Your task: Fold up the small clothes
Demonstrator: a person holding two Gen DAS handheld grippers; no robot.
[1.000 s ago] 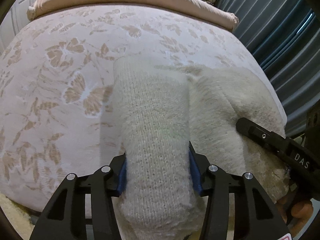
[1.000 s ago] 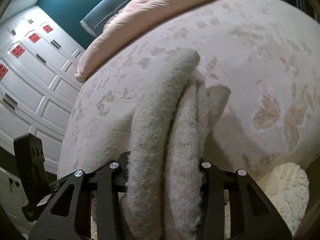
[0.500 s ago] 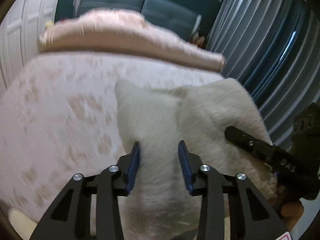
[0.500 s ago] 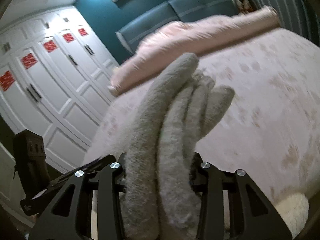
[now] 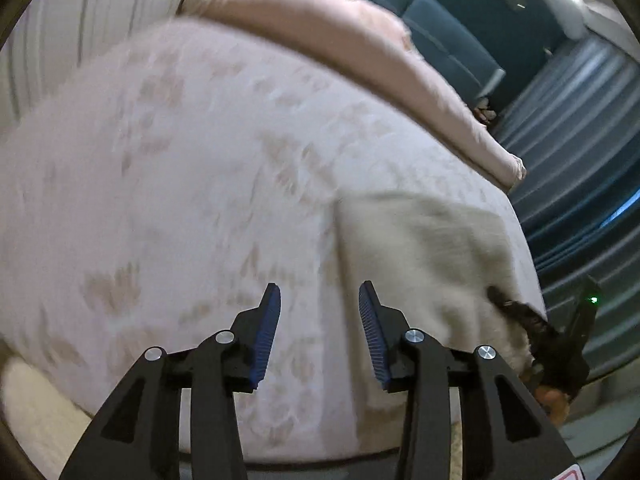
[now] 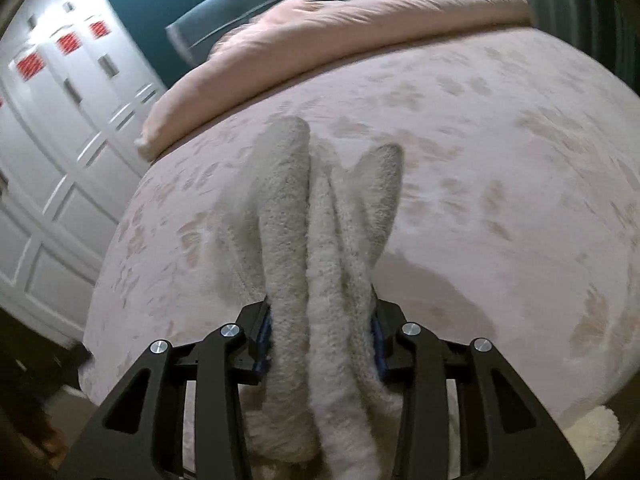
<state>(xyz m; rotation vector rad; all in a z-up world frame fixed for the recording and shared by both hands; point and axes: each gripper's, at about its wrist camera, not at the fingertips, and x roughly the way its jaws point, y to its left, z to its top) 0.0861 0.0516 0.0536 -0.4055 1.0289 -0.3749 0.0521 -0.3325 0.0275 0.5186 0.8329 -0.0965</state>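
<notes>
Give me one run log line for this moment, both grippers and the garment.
left gripper: opening, nothing between jaws | right gripper: shut on garment | garment: bunched folds over bed

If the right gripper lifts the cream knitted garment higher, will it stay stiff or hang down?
Probably floppy: the cream knitted garment bunches into soft folds inside the right gripper. It looks fuzzy, so slipping seems unlikely. Its free part on the bed would likely trail.

The cream knitted garment is bunched in thick upright folds, and it is spread on the bed beyond.
</notes>
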